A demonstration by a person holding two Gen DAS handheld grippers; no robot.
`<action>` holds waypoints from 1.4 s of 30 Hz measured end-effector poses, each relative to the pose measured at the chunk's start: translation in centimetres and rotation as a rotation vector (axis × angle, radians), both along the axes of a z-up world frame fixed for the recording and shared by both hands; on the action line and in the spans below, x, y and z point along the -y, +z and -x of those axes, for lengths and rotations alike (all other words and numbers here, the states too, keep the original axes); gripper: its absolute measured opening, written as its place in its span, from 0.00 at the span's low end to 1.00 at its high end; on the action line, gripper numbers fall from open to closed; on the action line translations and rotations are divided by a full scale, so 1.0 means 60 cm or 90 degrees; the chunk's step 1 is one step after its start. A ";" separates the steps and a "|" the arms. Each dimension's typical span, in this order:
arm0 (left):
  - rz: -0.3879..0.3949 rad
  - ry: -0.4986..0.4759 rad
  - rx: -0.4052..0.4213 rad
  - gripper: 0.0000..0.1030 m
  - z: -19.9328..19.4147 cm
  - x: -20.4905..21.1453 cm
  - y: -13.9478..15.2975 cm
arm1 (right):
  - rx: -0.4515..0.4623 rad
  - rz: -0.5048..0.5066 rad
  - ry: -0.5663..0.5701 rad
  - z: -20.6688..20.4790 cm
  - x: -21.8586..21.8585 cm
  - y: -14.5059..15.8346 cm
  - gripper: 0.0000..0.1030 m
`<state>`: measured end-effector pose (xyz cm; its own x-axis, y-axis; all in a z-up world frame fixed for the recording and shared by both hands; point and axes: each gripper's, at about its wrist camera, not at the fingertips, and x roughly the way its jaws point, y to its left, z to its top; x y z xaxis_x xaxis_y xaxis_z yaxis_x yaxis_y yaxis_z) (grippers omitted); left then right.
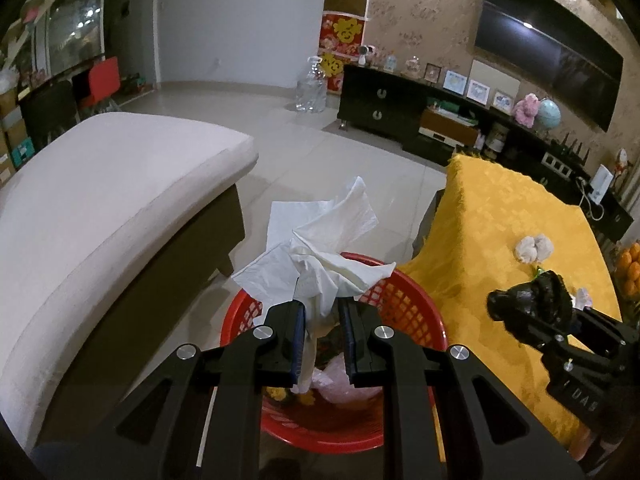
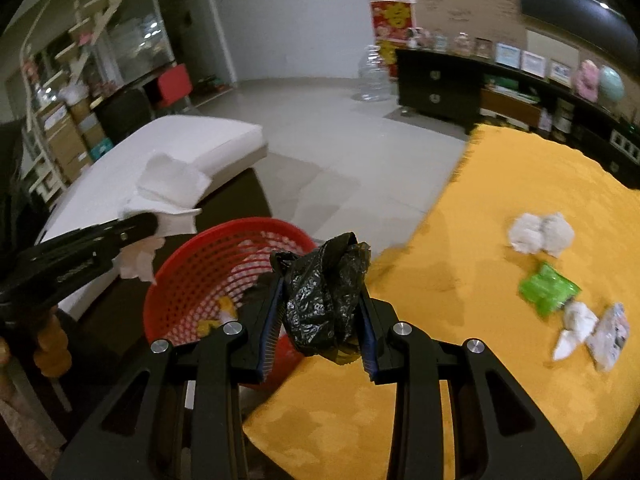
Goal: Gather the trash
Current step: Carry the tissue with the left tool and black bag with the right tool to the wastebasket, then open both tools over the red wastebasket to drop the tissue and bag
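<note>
My left gripper [image 1: 322, 312] is over the red mesh basket [image 1: 404, 296], with a white tissue [image 1: 320, 248] between its jaws; the jaws stand slightly apart and the tissue hangs against the left pad. In the right wrist view the same gripper [image 2: 136, 228] and tissue [image 2: 168, 192] sit above the basket [image 2: 192, 264]. My right gripper [image 2: 322, 304] is shut on a crumpled black plastic bag [image 2: 324, 292] at the yellow table's edge, beside the basket. The basket holds yellow and pink scraps.
On the yellow tablecloth [image 2: 460, 280] lie crumpled white tissues [image 2: 540, 232], a green packet [image 2: 548, 288], a white wad [image 2: 576, 328] and a clear wrapper [image 2: 610, 336]. A beige sofa [image 1: 100, 200] stands left of the basket. A dark TV cabinet [image 1: 420, 108] lines the far wall.
</note>
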<state>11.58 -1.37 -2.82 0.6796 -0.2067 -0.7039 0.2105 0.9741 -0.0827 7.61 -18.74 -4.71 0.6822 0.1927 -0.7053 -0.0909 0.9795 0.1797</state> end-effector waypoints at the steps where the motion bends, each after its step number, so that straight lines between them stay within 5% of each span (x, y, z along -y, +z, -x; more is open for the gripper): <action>1: -0.003 0.003 -0.003 0.14 -0.001 -0.002 -0.003 | -0.001 0.001 0.009 -0.008 -0.003 -0.002 0.32; 13: -0.022 0.024 -0.053 0.15 -0.012 -0.012 -0.033 | -0.032 -0.017 0.061 -0.031 -0.047 -0.030 0.32; 32: -0.019 0.025 -0.057 0.18 -0.011 -0.012 -0.038 | -0.059 -0.027 0.094 -0.046 -0.072 -0.063 0.39; 42: -0.014 0.036 -0.029 0.52 -0.003 -0.019 -0.022 | -0.043 -0.036 0.085 -0.040 -0.065 -0.053 0.52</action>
